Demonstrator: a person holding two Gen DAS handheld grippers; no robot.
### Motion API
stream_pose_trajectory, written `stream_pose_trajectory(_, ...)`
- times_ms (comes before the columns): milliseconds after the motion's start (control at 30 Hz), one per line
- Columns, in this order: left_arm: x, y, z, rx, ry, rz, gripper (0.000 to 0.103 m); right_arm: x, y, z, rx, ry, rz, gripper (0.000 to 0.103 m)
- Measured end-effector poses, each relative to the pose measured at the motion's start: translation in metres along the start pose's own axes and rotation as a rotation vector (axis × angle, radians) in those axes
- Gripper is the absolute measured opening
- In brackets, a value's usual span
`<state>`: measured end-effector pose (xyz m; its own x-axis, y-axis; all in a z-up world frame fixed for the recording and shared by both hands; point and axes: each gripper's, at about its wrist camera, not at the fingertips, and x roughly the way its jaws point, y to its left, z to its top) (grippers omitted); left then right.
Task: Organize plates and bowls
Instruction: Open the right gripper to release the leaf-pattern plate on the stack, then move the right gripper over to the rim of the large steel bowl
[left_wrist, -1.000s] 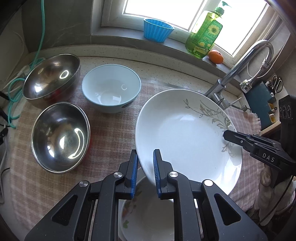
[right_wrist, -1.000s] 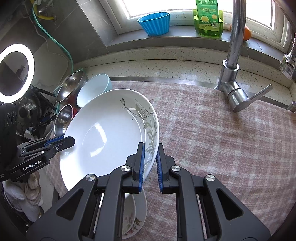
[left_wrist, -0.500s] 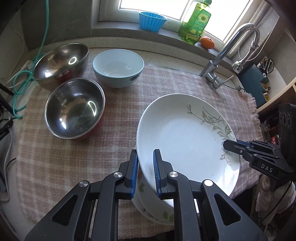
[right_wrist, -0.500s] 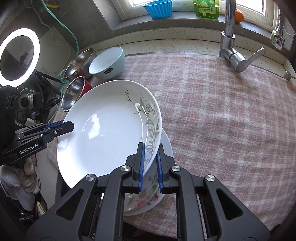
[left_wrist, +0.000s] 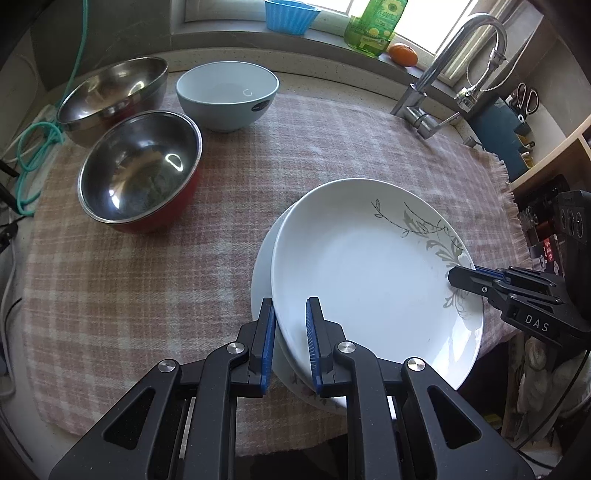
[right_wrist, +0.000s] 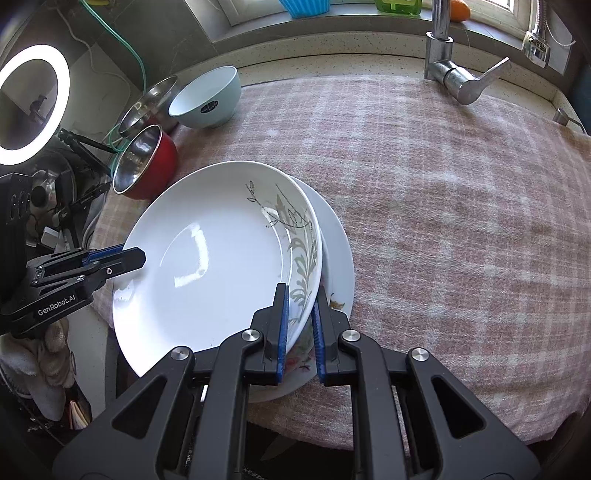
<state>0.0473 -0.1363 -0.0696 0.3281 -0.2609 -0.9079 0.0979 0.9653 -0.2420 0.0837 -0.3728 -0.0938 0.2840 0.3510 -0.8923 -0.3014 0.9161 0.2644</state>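
Checked cloth (left_wrist: 229, 206) covers most of the bench. At its near edge the big white leaf-pattern plate (left_wrist: 362, 266) sits tilted over a floral plate (right_wrist: 332, 258) — left tool (left_wrist: 290, 325) and right tool (right_wrist: 299, 306) each clamped on opposite rims. Further back: two steel bowls (left_wrist: 140, 170) and a pale blue bowl (left_wrist: 227, 96).

The left gripper (left_wrist: 290, 343) was matte black, its two fingers faced with ribbed blue pads (left_wrist: 268, 345) and pinned by round silver screws (left_wrist: 236, 347); open triangular cut-outs pierced its arms. The right gripper (right_wrist: 299, 334) had the same build. Seen side-on, one body read "GenRobot.AI" in white, the other "DAS".
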Motion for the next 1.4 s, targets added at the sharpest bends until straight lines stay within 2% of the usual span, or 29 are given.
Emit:
stream_pose_trajectory(400,0.007,0.001,-0.008,0.019,0.021,0.004,0.014,0.006,0.006,-0.006,-0.025,0.022,-0.05,0.015)
stream_pose_trajectory(867,0.007,-0.003,-0.007,0.041,0.023,0.009,0.014,0.01,0.029,-0.008,-0.134,0.038,-0.158,0.041)
stream_pose_trajectory(1000,0.006,-0.003,-0.006,0.048,0.02,0.004,0.014,0.013,0.03,-0.01,-0.144,0.051,-0.179,0.042)
stream_pose_trajectory(1133,0.007,-0.001,-0.005,0.055,0.02,-0.001,0.014,0.015,0.034,-0.011,-0.15,0.051,-0.182,0.049)
stream_pose_trajectory(1400,-0.002,0.012,-0.005,0.04,0.013,-0.012,0.019,0.006,0.033,-0.004,-0.108,0.019,-0.183,0.049)
